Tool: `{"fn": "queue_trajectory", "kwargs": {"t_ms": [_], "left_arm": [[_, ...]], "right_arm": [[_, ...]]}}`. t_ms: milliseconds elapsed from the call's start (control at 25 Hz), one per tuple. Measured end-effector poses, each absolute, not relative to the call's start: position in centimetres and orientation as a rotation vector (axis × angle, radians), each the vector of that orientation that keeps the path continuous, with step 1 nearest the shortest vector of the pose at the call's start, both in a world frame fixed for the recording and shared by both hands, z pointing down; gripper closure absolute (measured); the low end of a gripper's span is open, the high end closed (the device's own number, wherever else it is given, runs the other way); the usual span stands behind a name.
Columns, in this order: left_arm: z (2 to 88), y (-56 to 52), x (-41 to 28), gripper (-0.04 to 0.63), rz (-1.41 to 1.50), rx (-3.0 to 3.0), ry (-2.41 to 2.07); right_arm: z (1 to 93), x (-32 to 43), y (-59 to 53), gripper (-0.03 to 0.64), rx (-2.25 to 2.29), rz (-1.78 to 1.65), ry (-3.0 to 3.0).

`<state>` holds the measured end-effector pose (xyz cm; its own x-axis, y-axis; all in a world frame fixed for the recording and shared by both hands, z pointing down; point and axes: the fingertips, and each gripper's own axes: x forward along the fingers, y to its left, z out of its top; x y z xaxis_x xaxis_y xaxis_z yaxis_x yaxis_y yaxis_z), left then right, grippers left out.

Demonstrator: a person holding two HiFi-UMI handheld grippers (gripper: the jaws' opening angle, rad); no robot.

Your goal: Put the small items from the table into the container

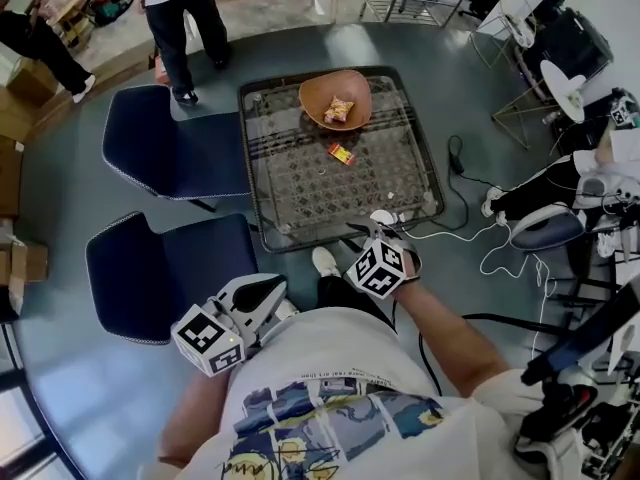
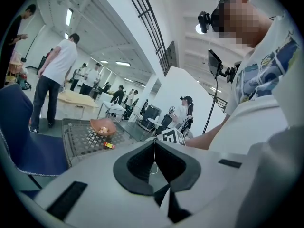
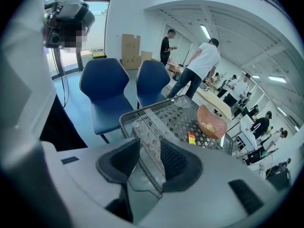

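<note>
One snack pkt [image 1: 339, 110] in bowl [image 1: 318, 90]; L tongs [image 2: 155, 145] shut, R tongs [image 3: 149, 145] half-open, both empty.

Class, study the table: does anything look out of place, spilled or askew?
One small orange packet lies loose on the table, just outside the bowl. A second packet already sits inside the bowl, so the loose one looks like a stray. Nothing appears spilled or broken.
</note>
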<state>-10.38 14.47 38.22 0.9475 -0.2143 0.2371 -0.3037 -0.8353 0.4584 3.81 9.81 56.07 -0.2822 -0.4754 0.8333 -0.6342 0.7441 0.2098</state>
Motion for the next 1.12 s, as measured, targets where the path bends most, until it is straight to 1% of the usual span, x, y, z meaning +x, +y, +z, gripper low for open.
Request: {"fn": "queue_trajectory", "kwargs": {"t_ms": [360,880,1120], "left_arm": [[38.1,12.7,-10.7,0.586,0.242,2.573,-0.471],[38.1,7.3,-8.2,0.586,0.267,2.49,-0.676],[38.9,5.3,-6.8,0.586,0.301,2.431,-0.747]], "right_arm": [[57.4,5.7,6.7,0.477,0.871,0.257,-1.972],[62.3,11.0,-3.8,0.476,0.874,0.291,-1.998],[66.6,13.5,-9.2,0.476,0.907,0.347,-1.987]]}}
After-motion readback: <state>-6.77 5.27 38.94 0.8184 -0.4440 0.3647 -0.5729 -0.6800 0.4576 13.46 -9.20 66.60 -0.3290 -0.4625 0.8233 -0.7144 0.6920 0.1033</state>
